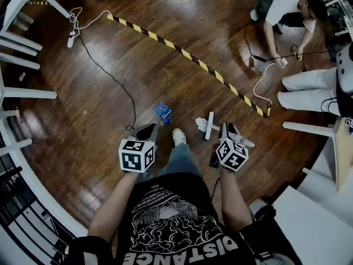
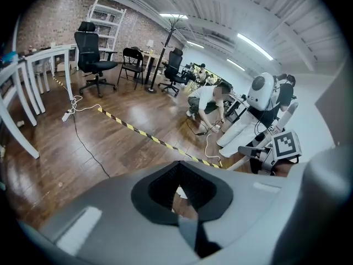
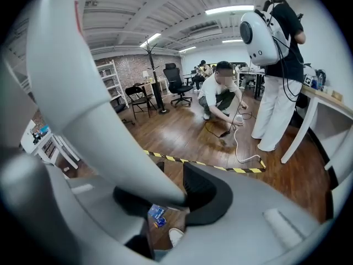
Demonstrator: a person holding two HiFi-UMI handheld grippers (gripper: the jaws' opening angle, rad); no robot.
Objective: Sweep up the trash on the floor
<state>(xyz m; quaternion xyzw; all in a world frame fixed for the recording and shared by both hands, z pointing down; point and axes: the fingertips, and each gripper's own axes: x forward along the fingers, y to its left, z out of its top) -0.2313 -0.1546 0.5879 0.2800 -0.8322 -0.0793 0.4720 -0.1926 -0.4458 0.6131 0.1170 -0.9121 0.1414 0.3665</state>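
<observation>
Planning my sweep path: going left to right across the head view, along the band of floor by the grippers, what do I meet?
left gripper → blue packet → shoe → white scrap → right gripper, closed on a white handle

wood floor (image 1: 83, 120), blue trash (image 1: 162, 112), striped tape (image 1: 187, 54)

Blue trash (image 1: 162, 114) too small to identify; white pole (image 3: 77, 93) runs off-frame.
</observation>
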